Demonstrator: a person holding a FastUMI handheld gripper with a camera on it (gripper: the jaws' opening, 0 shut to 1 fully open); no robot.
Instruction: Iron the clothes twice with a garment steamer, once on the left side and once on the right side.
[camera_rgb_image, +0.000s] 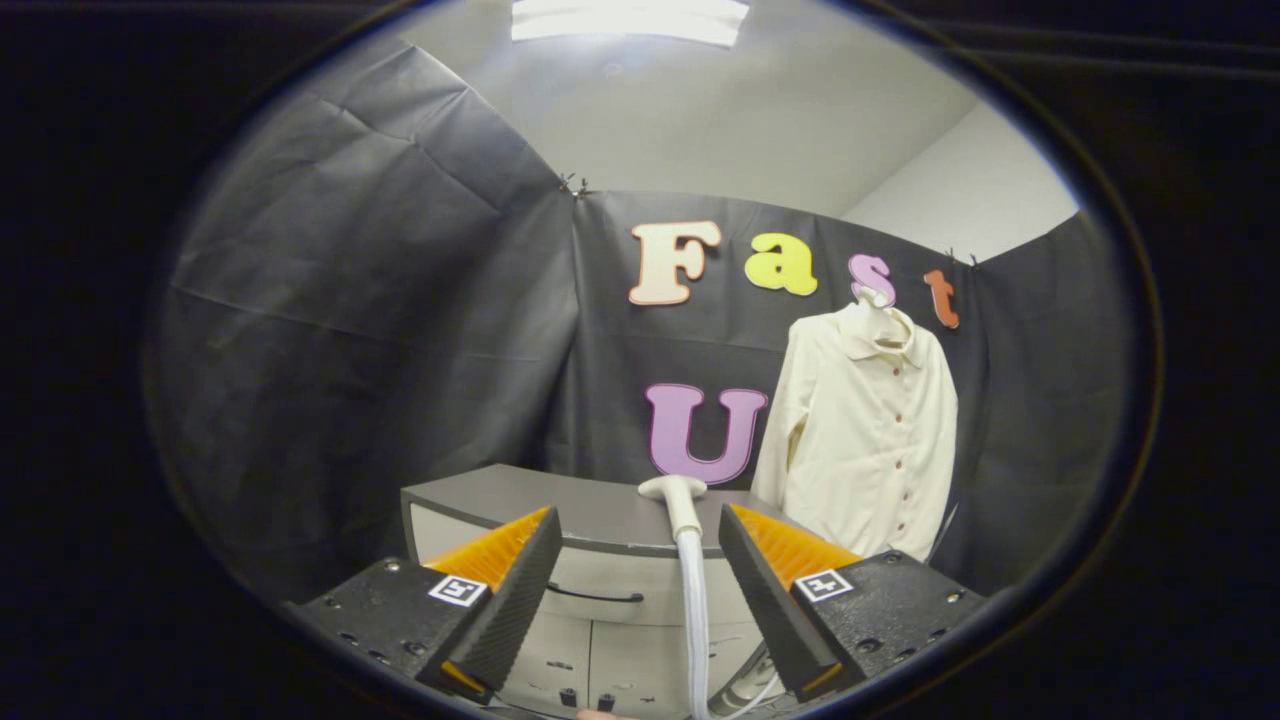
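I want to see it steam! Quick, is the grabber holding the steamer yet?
Gripper: open, holding nothing; the steamer stands between its fingers, on the cabinet, and neither finger touches it.

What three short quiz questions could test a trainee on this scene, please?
1. True or false: the claw is shut on the steamer.
2. Where does the shirt hang? A) on the booth wall B) in the cabinet drawer
3. Fill in: the steamer head rests on the ___.

Key: 1 false, the claw is open, with the steamer between its fingers, untouched. 2 A. 3 cabinet.
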